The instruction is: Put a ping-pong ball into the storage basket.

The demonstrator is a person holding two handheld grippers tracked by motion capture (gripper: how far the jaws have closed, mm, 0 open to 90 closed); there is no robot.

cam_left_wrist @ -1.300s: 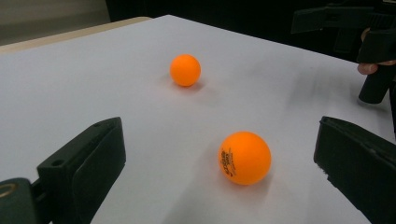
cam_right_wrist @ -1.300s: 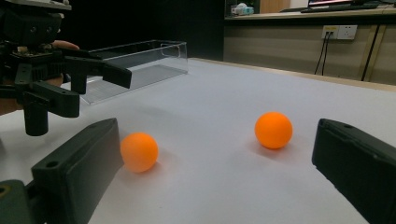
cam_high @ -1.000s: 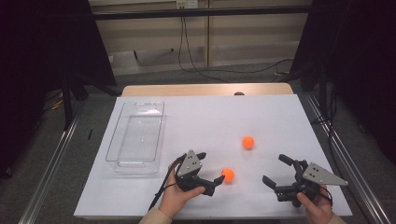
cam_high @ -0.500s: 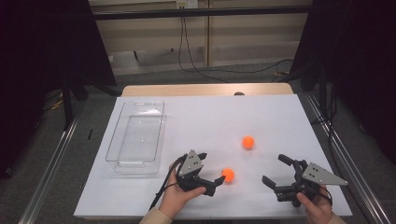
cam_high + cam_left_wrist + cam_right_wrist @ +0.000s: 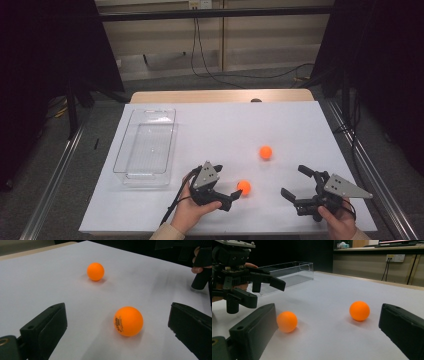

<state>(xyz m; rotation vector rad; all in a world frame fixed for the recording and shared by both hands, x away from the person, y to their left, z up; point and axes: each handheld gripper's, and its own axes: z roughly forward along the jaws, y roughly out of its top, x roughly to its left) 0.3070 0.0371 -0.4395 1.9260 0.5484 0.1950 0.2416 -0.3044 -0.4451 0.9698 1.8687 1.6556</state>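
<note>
Right, my left gripper [image 5: 231,195] is spread wide with the near ball [image 5: 128,321] between its jaws, untouched, probably nearer the right one. My right gripper [image 5: 295,182] waits agape. An off-centre squeeze could squirt the ball toward the far ball [image 5: 95,271].

Far half of the table [image 5: 220,120]: bare and free to pass.
Left edge: clear bin [image 5: 146,147] stands lengthwise, blocking that strip.
Between the grippers: open white surface; near ball [image 5: 243,187] sits beside the left gripper [image 5: 231,196].
Toward the right edge: far ball [image 5: 265,152] lies apart, free room around it.
</note>
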